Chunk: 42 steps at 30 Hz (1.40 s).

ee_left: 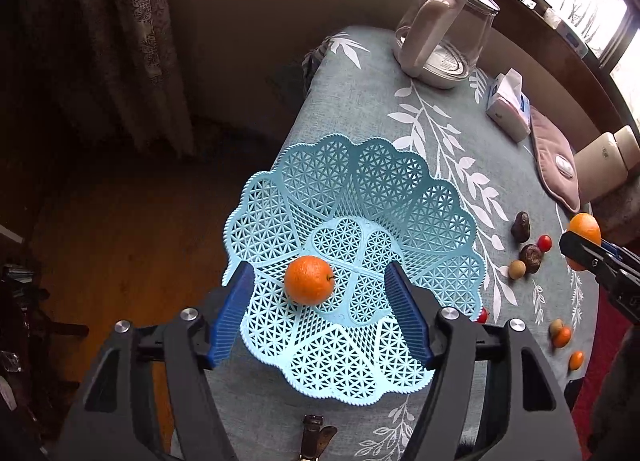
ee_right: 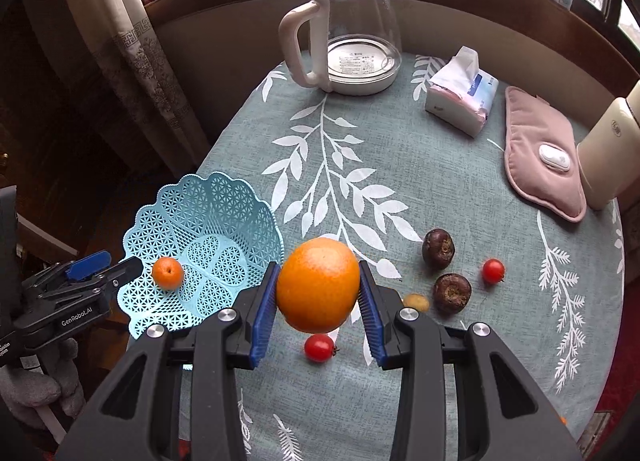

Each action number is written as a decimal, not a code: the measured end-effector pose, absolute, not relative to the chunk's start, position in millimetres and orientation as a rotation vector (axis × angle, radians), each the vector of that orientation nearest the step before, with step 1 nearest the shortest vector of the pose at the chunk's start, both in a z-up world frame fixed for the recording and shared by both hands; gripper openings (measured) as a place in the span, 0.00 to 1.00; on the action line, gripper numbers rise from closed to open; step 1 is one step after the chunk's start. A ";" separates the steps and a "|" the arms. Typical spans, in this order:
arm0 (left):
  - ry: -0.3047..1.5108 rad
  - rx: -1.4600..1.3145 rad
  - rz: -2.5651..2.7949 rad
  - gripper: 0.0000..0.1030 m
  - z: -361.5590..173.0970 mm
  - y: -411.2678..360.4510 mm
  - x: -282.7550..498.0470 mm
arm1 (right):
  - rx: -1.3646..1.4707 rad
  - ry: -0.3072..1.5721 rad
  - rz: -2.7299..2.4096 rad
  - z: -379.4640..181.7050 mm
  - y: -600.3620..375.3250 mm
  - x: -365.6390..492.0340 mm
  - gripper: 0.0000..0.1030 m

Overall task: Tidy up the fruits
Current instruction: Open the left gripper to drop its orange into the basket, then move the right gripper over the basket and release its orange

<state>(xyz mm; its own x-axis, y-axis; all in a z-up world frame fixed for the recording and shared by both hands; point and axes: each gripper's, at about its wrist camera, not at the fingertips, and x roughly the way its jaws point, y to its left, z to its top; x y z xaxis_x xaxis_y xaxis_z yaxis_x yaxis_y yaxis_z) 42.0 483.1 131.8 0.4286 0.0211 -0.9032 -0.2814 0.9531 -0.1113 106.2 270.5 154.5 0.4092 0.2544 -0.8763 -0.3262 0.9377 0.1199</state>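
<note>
Teal cloth printed with white leaf sprays covers the desk (ee_right: 420, 189), with a window ledge and a patterned curtain behind it. At the desk's left edge, partly overhanging it, sits a pale blue lattice basket (ee_left: 404, 197) with one small tangerine (ee_left: 309, 280) resting on its floor. The left gripper (ee_left: 320, 313) hangs over the near side of the basket with its jaws released, set wide on either side of the tangerine and not touching it. Just right of the basket, the right gripper (ee_right: 319, 307) has its jaws clenched on a large orange (ee_right: 318, 285), held clear of the cloth. Under the orange lies a cherry tomato (ee_right: 319, 347). Further right of the basket lie two dark brown wrinkled fruits (ee_right: 438, 248) (ee_right: 452, 293), a second cherry tomato (ee_right: 493, 270) and a small yellowish fruit (ee_right: 416, 301) half hidden behind the right jaw. Well beyond the basket, toward the window, stand a glass kettle (ee_right: 352, 29) with a cream handle, a tissue pack (ee_right: 462, 95), and a pink padded warmer (ee_right: 540, 153).
</note>
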 end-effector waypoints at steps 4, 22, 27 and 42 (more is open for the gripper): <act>1.107 -0.266 0.203 0.67 135.9 491.7 37.3 | -0.093 1.090 0.408 153.5 291.4 109.2 0.37; 1.055 -0.199 0.272 0.76 157.3 507.6 19.2 | -0.125 1.127 0.524 132.4 362.5 127.7 0.37; 1.051 -0.199 0.275 0.76 157.9 505.9 20.4 | -0.117 1.122 0.535 132.0 364.7 129.0 0.46; 1.038 -0.141 0.245 0.76 166.1 480.5 36.7 | -0.025 1.109 0.441 135.9 312.9 135.1 0.57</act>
<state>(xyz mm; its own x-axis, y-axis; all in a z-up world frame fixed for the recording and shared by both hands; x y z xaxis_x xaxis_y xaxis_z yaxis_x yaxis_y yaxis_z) 36.7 480.5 166.1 0.4844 0.1342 -0.8645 -0.2666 0.9638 0.0003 135.1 312.9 135.9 0.3681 0.3314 -0.8687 -0.3558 0.9134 0.1977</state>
